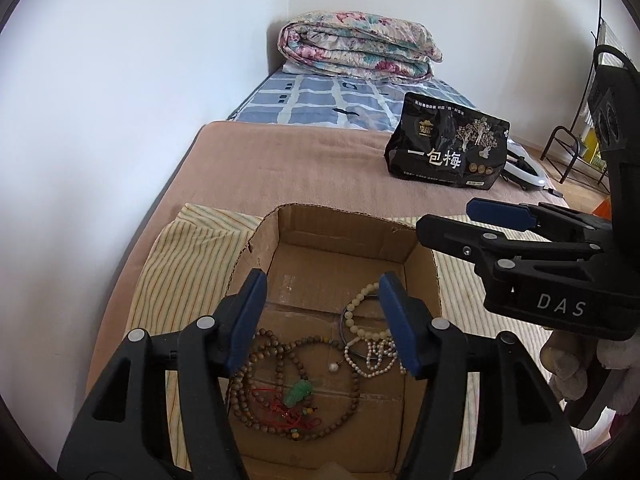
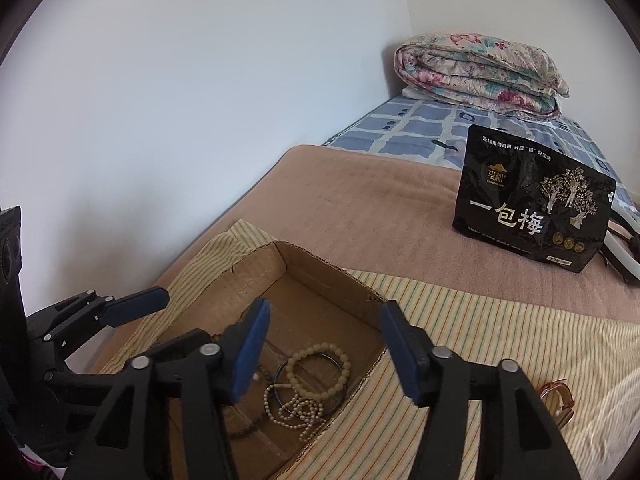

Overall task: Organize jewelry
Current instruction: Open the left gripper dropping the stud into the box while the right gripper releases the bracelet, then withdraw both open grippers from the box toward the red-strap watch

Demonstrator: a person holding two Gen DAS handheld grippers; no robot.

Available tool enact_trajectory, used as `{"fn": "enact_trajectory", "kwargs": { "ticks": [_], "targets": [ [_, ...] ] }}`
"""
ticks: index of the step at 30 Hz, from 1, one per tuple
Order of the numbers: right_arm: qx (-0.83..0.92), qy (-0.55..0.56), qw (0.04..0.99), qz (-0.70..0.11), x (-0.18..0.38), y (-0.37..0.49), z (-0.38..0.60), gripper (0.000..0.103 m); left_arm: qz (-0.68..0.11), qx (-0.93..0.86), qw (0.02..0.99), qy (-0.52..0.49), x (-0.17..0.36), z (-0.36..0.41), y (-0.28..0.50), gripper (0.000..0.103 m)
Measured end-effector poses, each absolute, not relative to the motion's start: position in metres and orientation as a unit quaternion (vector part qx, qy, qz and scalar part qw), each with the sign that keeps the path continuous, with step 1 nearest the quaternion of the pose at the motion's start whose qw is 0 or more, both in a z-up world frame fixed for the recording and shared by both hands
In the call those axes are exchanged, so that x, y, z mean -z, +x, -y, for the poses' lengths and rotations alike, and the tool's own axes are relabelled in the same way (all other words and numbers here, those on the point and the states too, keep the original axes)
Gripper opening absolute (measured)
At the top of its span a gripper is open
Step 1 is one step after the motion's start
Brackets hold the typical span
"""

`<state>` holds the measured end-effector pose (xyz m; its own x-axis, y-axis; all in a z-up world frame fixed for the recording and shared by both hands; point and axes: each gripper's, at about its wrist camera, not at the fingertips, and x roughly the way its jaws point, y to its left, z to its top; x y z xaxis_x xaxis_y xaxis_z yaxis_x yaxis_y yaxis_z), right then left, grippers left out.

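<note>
- Shallow brown cardboard box (image 1: pixel 424 276), flaps cut away and top open, set on a yellow-striped cloth (image 1: pixel 188 256) over a pinkish-brown blanket (image 1: pixel 288 160); the open top probably chosen for straight-down access to the contents.
- Long strand of small dark-brown wooden beads (image 1: pixel 276 350), coiled in loose loops on the box floor, with a green jade-like pendant (image 1: pixel 298 391) and red cord tangled at its centre; separation from the coil judged necessary before lifting.
- Cream round-bead bracelet (image 1: pixel 360 300) lying over a thin dark metal bangle (image 1: pixel 341 322), with a strand of small white pearls (image 1: pixel 374 358) bunched just beside; all three overlapping, so single-item pickup likely to drag neighbours.
- Left gripper (image 1: pixel 320 316), black with blue pads: jaws apart, nothing between the pads, poised above the box and angled downward at the wooden beads and pearls.
- Right gripper (image 2: pixel 322 346), same build: jaws apart, empty, angled down over the box's right wall toward the cream bracelet.
- Brown leather-strap watch (image 2: pixel 558 394) resting on the striped cloth outside the box, right of the right gripper; presumably another piece awaiting sorting.
- Black printed snack pouch (image 1: pixel 446 148) upright farther back on the blanket, well apart from the box; folded floral quilt (image 1: pixel 356 46) at the far end of the bed.
</note>
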<state>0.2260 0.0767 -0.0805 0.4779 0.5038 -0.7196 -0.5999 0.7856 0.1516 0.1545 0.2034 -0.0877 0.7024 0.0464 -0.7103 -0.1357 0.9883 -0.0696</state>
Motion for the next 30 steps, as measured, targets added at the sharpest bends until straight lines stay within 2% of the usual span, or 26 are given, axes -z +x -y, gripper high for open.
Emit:
{"fn": "enact_trajectory", "kwargs": {
  "ticks": [4, 10, 30],
  "targets": [
    [-0.307, -0.062, 0.866, -0.389, 0.077, 0.224, -0.074, 0.087, -0.386, -0.05, 0.92, -0.054, 0.089, -0.202, 0.155, 0.061],
    [-0.291, -0.063, 0.874, -0.383, 0.075, 0.225, -0.072, 0.099, -0.386, -0.051, 0.92, -0.055, 0.089, -0.202, 0.156, 0.066],
    [-0.278, -0.072, 0.885, -0.368, 0.06, 0.218, -0.058, 0.103, -0.381, -0.046, 0.922, -0.05, 0.081, -0.193, 0.152, 0.068]
  ]
}}
